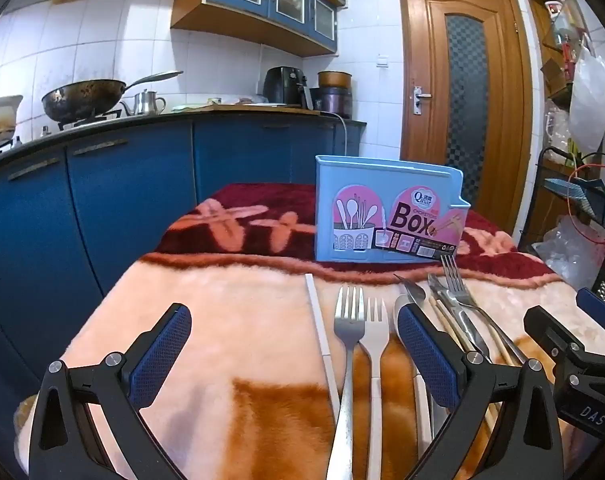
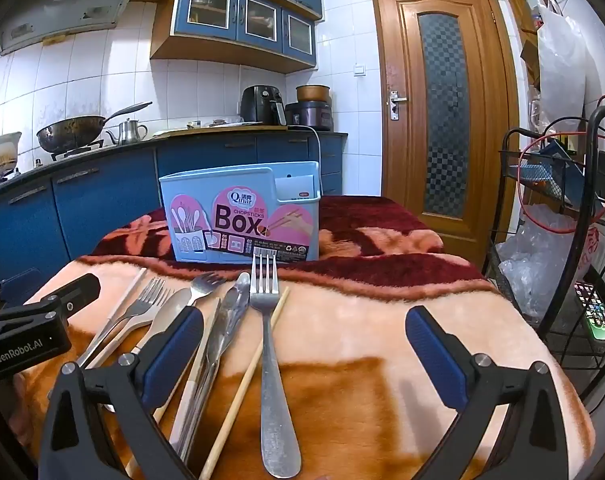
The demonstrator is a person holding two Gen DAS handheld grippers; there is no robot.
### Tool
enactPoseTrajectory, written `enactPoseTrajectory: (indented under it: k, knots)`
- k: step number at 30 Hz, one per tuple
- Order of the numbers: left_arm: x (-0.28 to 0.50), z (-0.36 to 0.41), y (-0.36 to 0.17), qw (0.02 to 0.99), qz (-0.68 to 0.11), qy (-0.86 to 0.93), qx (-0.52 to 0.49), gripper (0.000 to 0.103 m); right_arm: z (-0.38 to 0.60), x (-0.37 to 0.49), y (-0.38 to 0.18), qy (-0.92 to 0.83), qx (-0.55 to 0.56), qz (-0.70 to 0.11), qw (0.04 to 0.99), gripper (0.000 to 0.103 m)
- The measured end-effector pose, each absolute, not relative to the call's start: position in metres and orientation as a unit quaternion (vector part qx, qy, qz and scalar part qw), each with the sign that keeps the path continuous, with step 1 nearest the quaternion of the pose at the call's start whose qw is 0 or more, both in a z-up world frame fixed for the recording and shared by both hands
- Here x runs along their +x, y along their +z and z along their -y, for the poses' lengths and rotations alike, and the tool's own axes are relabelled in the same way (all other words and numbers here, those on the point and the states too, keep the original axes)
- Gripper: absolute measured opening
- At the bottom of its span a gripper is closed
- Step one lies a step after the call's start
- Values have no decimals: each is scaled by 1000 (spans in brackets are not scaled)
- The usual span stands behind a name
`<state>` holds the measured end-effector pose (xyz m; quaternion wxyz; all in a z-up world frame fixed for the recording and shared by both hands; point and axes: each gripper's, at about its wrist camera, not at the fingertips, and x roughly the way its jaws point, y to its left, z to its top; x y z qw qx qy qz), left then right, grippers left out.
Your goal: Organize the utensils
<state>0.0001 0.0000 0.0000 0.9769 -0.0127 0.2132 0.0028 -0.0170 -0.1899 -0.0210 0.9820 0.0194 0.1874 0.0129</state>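
Surface (image 2: 422, 320): draped in a plush blanket, peach and orange near the cameras, maroon band toward the far edge

Utensil holder (image 2: 238, 216): light blue plastic, pink label reading "CHOPSTICKS BOX", upright on the maroon band at the far side of the surface; seen also from the left wrist (image 1: 386, 216); nothing visible standing in it

Loose utensils, all lying flat on the blanket in front of the holder, handles toward the cameras:
- steel fork (image 2: 268, 320), tines just short of the holder's base
- wooden chopstick (image 2: 246, 380), just beside that fork on its left
- steel knife (image 2: 226, 320), overlapping other cutlery in a cluster
- second steel fork (image 1: 348, 344) and white fork (image 1: 376, 344), side by side
- white chopstick (image 1: 322, 332), left of those two forks

Left gripper (image 1: 294, 356): jaws wide apart, nothing between the pads, hovering above the two side-by-side forks

Right gripper (image 2: 304, 352): jaws wide apart, holding nothing, above the steel fork and chopstick

Background: blue kitchen cabinets, wok (image 2: 72, 132) on the stove, wooden door (image 2: 442, 120)
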Motion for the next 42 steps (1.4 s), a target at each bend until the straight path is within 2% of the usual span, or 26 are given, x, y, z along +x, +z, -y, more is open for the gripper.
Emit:
enactPoseTrajectory:
  k: [42]
  knots:
    - [-1, -1, 0, 977, -211, 2, -20, 102, 188, -17, -21, 12, 11, -188, 982, 103]
